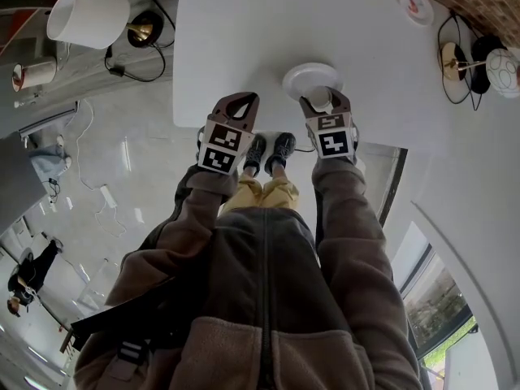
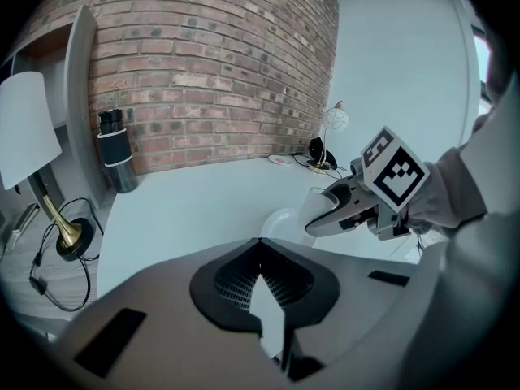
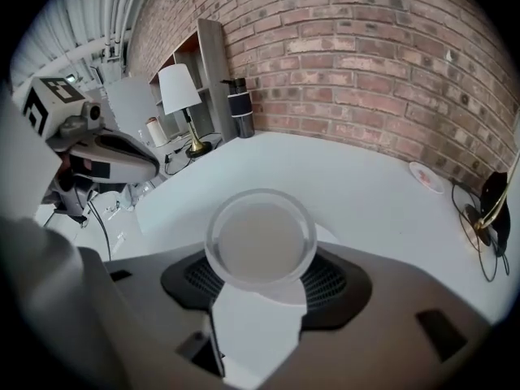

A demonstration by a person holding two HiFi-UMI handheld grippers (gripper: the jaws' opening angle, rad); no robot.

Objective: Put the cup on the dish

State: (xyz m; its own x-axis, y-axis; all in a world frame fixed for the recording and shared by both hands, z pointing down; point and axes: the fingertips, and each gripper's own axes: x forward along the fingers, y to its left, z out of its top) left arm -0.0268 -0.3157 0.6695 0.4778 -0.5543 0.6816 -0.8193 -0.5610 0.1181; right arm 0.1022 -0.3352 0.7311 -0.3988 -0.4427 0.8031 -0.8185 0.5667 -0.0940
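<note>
A white cup (image 3: 260,238) sits between the jaws of my right gripper (image 3: 260,260), which is shut on it; I look straight down into its mouth. In the head view this gripper (image 1: 322,101) holds the cup (image 1: 322,98) at the near rim of a round white dish (image 1: 309,75) on the white table (image 1: 244,31). The left gripper view shows the cup (image 2: 318,208) hanging just over the dish (image 2: 280,222). My left gripper (image 1: 238,101) hovers to the left of the dish, jaws shut with nothing between them (image 2: 260,244).
A white-shaded lamp (image 1: 88,16) with a brass base and cables stands off the table's far left corner. A small plate with red print (image 1: 416,5) lies at the far right. A dark flask (image 2: 118,161) stands by the brick wall. The table's near edge is just below the grippers.
</note>
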